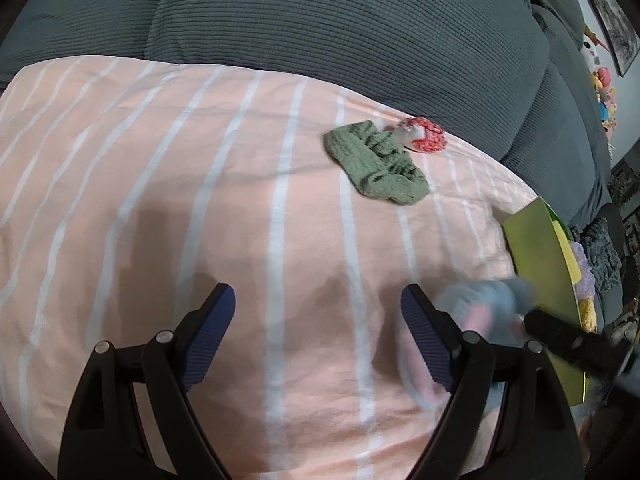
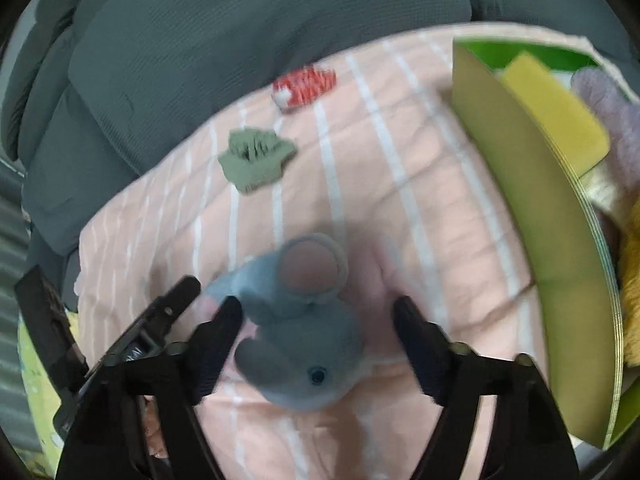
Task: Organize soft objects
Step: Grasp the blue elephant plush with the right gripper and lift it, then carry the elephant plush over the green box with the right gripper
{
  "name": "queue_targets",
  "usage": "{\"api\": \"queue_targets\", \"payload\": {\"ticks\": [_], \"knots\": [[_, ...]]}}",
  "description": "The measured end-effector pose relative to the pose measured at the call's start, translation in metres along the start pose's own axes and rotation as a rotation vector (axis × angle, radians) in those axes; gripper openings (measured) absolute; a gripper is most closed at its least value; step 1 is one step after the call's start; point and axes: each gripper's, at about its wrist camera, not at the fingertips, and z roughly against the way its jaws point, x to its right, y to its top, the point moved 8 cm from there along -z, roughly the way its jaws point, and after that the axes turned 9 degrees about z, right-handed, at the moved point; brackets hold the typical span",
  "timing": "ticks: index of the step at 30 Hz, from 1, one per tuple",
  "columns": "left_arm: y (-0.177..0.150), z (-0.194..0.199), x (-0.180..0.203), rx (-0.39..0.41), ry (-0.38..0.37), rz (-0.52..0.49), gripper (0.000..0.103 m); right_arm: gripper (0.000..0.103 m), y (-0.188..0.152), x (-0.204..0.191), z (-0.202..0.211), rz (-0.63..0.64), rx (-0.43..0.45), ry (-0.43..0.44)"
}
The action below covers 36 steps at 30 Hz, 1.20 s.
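A grey-blue plush mouse with pink ears lies on the pink striped blanket, between the spread fingers of my open right gripper, nearer the left finger. It shows blurred in the left wrist view. A green knitted piece and a red-and-white soft toy lie farther back. A green box at the right holds a yellow sponge and other soft items. My left gripper is open and empty over the blanket.
Grey-teal sofa cushions rise behind the blanket. My left gripper's finger shows at the left in the right wrist view. Colourful plush toys and framed pictures are at the far right.
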Motion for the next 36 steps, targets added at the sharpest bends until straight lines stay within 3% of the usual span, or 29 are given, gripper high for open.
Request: {"api": "queue_targets", "payload": {"ticks": [4, 9, 17, 20, 23, 25, 27, 32, 36], "knots": [[-0.008, -0.002, 0.013, -0.037, -0.063, -0.023, 0.084, 0.087, 0.012, 0.014, 0.013, -0.01, 0.054, -0.051], [-0.027, -0.005, 0.032, -0.098, -0.126, -0.058, 0.084, 0.088, 0.004, 0.029, -0.001, -0.109, -0.01, 0.008], [-0.05, -0.009, 0.059, -0.192, -0.254, -0.078, 0.083, 0.088, -0.008, 0.024, -0.027, -0.137, -0.045, 0.115], [-0.053, -0.009, 0.064, -0.191, -0.284, -0.078, 0.07, 0.086, -0.01, 0.026, -0.035, -0.179, -0.052, 0.159], [-0.052, -0.007, 0.07, -0.206, -0.34, -0.066, 0.049, 0.07, -0.01, 0.022, -0.035, -0.187, -0.032, 0.216], [-0.053, -0.004, 0.073, -0.215, -0.372, -0.062, 0.035, 0.069, -0.01, 0.024, -0.034, -0.196, -0.024, 0.221], [-0.054, -0.001, 0.08, -0.222, -0.405, -0.072, 0.029, 0.063, -0.01, 0.025, -0.031, -0.21, -0.007, 0.232], [-0.051, 0.014, 0.099, -0.224, -0.452, -0.094, 0.028, 0.053, -0.008, 0.029, -0.009, -0.241, 0.055, 0.264], [-0.042, 0.036, 0.126, -0.195, -0.507, -0.128, 0.028, 0.053, 0.004, 0.035, 0.028, -0.249, 0.157, 0.263]]}}
